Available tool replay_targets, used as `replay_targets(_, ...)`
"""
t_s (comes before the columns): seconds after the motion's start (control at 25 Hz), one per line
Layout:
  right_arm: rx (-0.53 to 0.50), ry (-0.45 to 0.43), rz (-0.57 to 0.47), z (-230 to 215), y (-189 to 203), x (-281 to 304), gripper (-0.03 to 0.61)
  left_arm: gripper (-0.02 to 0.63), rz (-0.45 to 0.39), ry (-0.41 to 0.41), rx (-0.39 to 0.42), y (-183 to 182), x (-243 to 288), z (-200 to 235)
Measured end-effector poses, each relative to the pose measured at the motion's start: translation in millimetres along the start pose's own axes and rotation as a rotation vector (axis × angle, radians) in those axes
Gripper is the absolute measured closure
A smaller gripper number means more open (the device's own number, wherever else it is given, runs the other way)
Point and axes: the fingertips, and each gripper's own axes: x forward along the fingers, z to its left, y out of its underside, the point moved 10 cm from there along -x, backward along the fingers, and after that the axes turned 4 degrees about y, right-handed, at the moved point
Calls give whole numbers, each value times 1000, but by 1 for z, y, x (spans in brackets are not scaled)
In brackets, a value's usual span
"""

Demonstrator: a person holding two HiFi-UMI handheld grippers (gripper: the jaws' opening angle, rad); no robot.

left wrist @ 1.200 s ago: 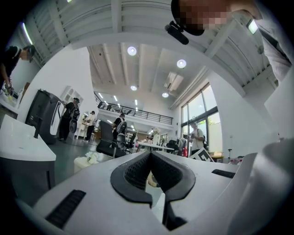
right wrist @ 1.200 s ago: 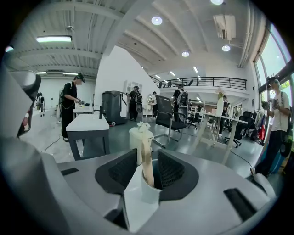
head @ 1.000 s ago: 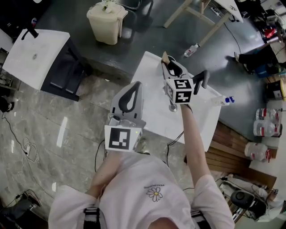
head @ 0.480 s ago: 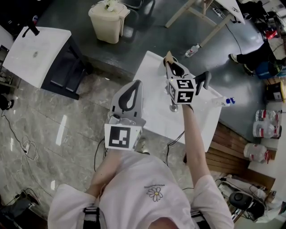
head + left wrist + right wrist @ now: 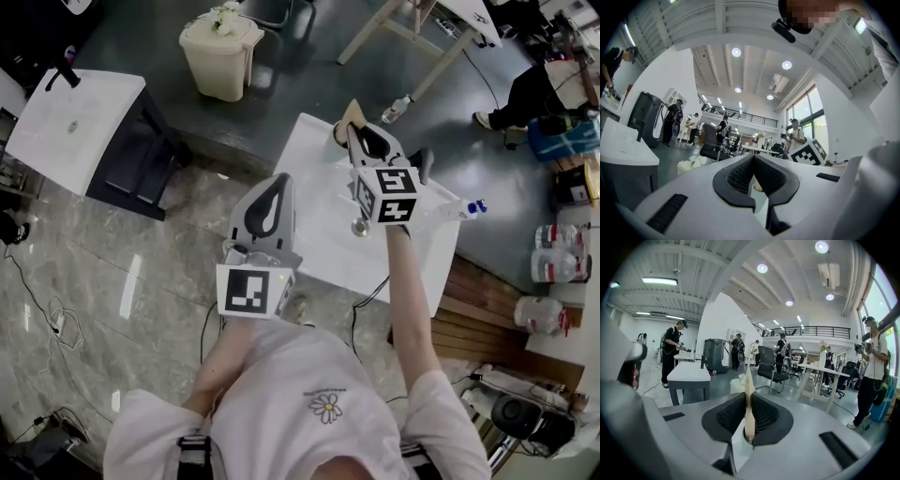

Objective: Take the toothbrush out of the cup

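Room: Open workshop hall, pale marbled floor near and dark grey floor far. A white side table [image 5: 75,112] stood at the far left, with a cream plastic bin [image 5: 220,56] to its right and farther off.
Left gripper: The grey two-jaw left gripper [image 5: 279,180] hung over the left edge of the work table. Its pad tips were drawn together with nothing between them.
Work table: A white rectangular table [image 5: 319,248] stood in the middle, bare wherever the grippers did not cover it.
Right gripper: The grey right gripper [image 5: 353,129] was over the table's far part, to the right of the left one. Its jaws had just been closing and were pinched on the brush handle.
Toothbrush: The slim, pale beige, wood-looking toothbrush [image 5: 749,380] stood nearly upright between the right pads. Its upper end poked out past the jaw tips.
Cup: The cup could not be made out clearly in any view. From the head view it was hidden under the right gripper, so I could not tell whether the brush's lower end had cleared it.
Handling: I judged the brush light, stiff and smooth. It was unlikely to break, but narrow enough to pivot or slide in the pads if its lower end caught on a rim.
Hold: The middle of the handle looked best, flat faces against the pads, much as the grip sat. A pull should run straight along its length.
Looks: It was a thin flat stick, cream to tan, tapering to a point at the top. No bristles were visible.
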Motion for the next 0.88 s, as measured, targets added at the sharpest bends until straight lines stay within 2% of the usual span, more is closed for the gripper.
replay_targets(0.2,83,-4,-142,-5,-40,-38,540,597,-33,16,85,-16,2,-15)
replay_targets(0.32,98,41,-241,-11,-63,-67,540,597,-55,70,97,-25,12,-18)
replay_targets(0.48,107,55,-366,-14,-88,-115,540,597,-64,99,86,-32,14,-37)
replay_targets(0.64,125,151,-509,-14,-98,-169,540,597,-71,190,93,-40,22,-52)
replay_targets(0.8,108,257,-565,-15,-94,-220,540,597,-60,229,96,-51,31,-72)
replay_targets(0.88,105,314,-580,-14,-87,-243,540,597,-69,269,124,-55,34,-80)
